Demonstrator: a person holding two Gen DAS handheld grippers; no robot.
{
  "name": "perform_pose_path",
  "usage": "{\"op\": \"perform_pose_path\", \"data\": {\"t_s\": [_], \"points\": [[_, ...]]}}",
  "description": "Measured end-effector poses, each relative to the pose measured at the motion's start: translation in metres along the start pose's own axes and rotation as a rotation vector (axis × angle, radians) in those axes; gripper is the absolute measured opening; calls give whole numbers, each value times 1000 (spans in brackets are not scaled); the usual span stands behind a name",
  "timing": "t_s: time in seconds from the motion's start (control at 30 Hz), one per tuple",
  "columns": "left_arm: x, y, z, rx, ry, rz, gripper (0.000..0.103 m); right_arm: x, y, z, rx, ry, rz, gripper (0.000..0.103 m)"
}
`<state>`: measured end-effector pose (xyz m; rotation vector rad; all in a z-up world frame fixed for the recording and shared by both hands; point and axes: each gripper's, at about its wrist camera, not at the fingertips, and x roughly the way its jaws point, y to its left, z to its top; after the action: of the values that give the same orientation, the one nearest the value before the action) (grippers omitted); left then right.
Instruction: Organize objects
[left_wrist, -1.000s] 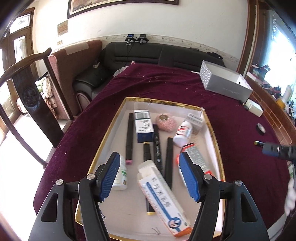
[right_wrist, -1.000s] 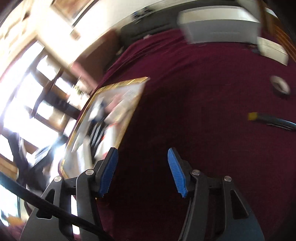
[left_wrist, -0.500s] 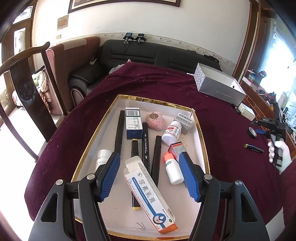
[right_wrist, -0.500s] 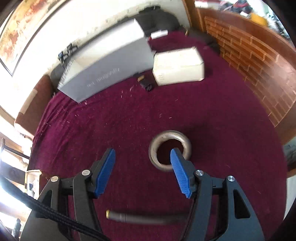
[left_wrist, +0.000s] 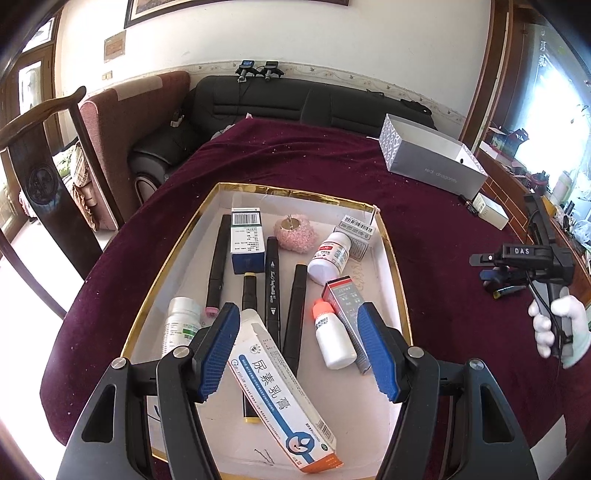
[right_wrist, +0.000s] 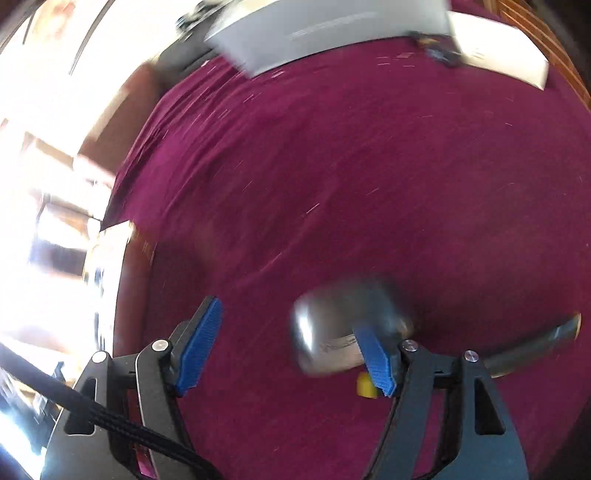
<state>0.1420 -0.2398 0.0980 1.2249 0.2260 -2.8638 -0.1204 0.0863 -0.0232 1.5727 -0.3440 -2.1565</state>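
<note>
Two views examined, left wrist first. The left tongs (left_wrist: 297, 349) hang wide open over the near end of a gold-rimmed tray (left_wrist: 392, 258), nothing between the blue pads (left_wrist: 218, 352). The tray rests on a worktop covered by a maroon cloth (left_wrist: 314, 162). Inside it, a long blue-and-white ointment carton (left_wrist: 280, 391) lies diagonally at 6 o'clock, directly below the tongs. Black markers (left_wrist: 271, 280) lie lengthwise through the centre. A white dropper bottle with an orange cap (left_wrist: 332, 339) lies at 4 o'clock, touching a red-topped grey carton (left_wrist: 347, 314). A green-labelled white bottle (left_wrist: 181, 328) lies at 8 o'clock. A blue-and-white medicine box (left_wrist: 246, 240) sits at 11 o'clock, a pink fuzzy item (left_wrist: 295, 232) at 12 o'clock, a red-labelled white pill bottle (left_wrist: 328, 256) at 1 o'clock. Outside the tray, a grey cardboard box (left_wrist: 432, 162) stands at 1 o'clock on the cloth. The right tongs (left_wrist: 495, 275) appear at 3 o'clock, held in a white-gloved hand (left_wrist: 557, 328), tips low over the cloth, well apart from the tray.

Right wrist view, heavily blurred. The right tongs (right_wrist: 291, 350) are spread wide, gripping nothing. A grey metallic object (right_wrist: 343, 317), identity unclear, lies on the cloth behind the right pad (right_wrist: 375, 360). A dark pen with a yellow end (right_wrist: 532, 347) lies at 4 o'clock.
</note>
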Motion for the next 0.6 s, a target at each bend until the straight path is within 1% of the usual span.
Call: {"op": "perform_pose_path", "data": {"t_s": [0.07,0.17,0.2,0.23,0.27,0.33,0.37,0.4,0.5,0.53,0.57,0.6], "points": [[-2,0,0,7,-15,21,60,-5,20,-7,-58,-27,-41,70],[-9,2,0,21,-68,71,60,-22,55,-16,-170,-126,-166,70],[-13,2,-1,24,-93,93,60,-31,68,-22,-211,-163,-193,71],[-15,3,-1,27,-112,108,61,-35,77,-25,-234,-186,-202,71],[-18,3,-1,29,-133,125,67,-40,85,-29,-252,-203,-206,71],[-24,4,-1,27,-179,162,73,-43,101,-38,-280,-229,-201,71],[-27,4,-1,26,-196,178,74,-42,110,-44,-301,-233,-195,71],[-29,5,-1,26,-213,198,75,-36,117,-41,-315,-231,-195,71],[-33,8,0,22,-231,224,80,-23,129,-54,-356,-221,-238,71],[-32,10,1,15,-228,219,83,-19,131,-57,-367,-220,-265,71],[-32,13,1,5,-222,208,86,-13,133,-60,-378,-219,-315,71],[-31,17,2,-16,-210,193,87,-4,136,-62,-398,-229,-420,71]]}}
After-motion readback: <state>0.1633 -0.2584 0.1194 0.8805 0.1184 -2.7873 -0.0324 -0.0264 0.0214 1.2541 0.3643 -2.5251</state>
